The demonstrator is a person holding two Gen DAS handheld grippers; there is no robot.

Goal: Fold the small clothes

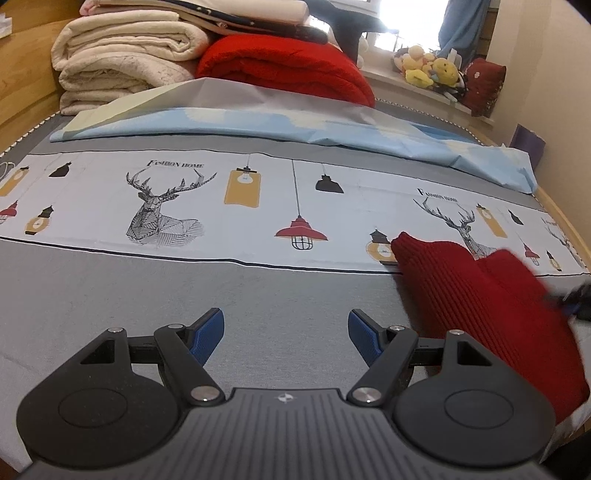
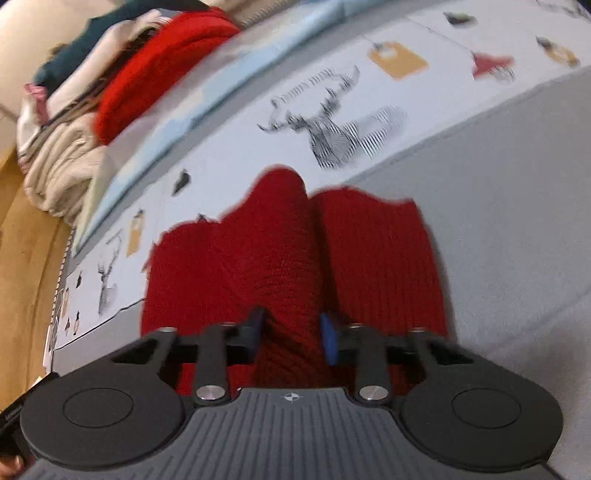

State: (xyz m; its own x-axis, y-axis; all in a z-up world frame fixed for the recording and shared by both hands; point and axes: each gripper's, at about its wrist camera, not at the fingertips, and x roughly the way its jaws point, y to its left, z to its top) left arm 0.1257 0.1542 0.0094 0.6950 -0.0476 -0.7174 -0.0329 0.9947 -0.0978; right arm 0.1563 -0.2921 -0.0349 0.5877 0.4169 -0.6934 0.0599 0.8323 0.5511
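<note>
Knitwear (image 2: 291,258), red and bunched, lies on the bed (image 1: 110,295) across the printed strip's (image 1: 221,206) near edge. Right gripper (image 2: 291,332) pinches its fold; left gripper (image 1: 286,332) gapes empty over bare grey left of it.

1. This is a bedroom in a home: the work surface is a bed (image 1: 110,295) spread with a grey sheet.
2. A printed band (image 1: 258,206) of deer heads and hanging lamps, lettered "Fashion Home", runs across the sheet.
3. At the far left, folded cream blankets (image 1: 122,62) and a red blanket (image 1: 288,70) are stacked.
4. A wooden bed frame (image 1: 26,74) edges the left side.
5. At the far right, soft toys (image 1: 428,66) crowd a bright windowsill beside a blue curtain (image 1: 465,26).
</note>
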